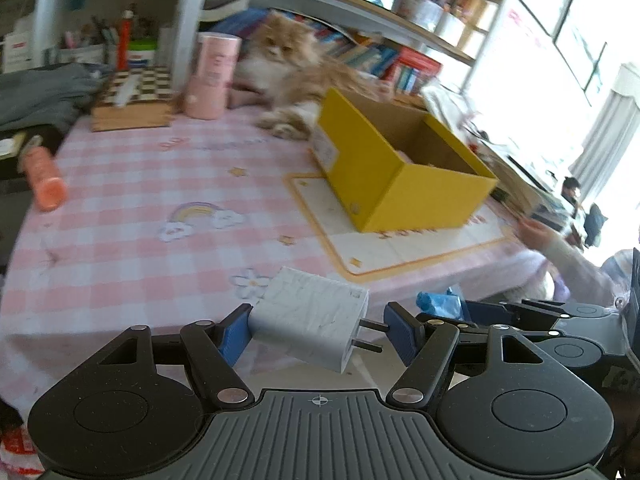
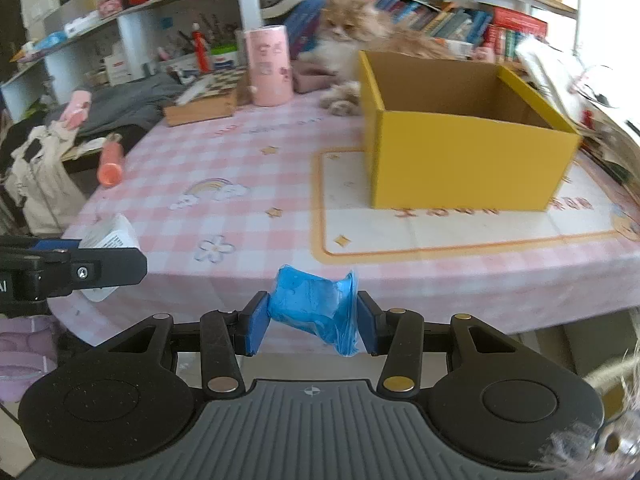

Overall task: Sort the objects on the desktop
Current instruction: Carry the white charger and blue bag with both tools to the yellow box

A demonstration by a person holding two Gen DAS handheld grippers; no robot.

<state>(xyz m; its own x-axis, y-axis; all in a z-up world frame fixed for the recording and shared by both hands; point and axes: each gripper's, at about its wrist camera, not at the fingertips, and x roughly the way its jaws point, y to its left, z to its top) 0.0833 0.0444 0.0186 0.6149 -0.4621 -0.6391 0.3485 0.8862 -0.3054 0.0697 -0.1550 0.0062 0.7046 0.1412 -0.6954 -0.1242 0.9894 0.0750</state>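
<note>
My left gripper (image 1: 320, 330) is shut on a white plug adapter (image 1: 308, 326), its prongs pointing right against the right pad, held above the table's near edge. My right gripper (image 2: 312, 320) is shut on a crumpled blue plastic roll (image 2: 316, 308), also near the front edge. The left gripper and adapter (image 2: 108, 240) show at the left of the right wrist view; the blue roll (image 1: 438, 304) shows in the left wrist view. An open yellow cardboard box (image 2: 460, 160) stands on a cream mat (image 2: 440, 232) on the pink checked tablecloth (image 1: 160, 184). An orange bottle (image 1: 44, 176) lies at the left edge.
A fluffy orange cat (image 2: 352, 40) lies behind the box. A pink cylinder (image 2: 268, 68) and a checkered wooden box (image 1: 132, 100) stand at the back. Shelves of books rise behind. Grey clothes (image 2: 124, 104) lie at left. A person's arm (image 1: 560, 248) is at right.
</note>
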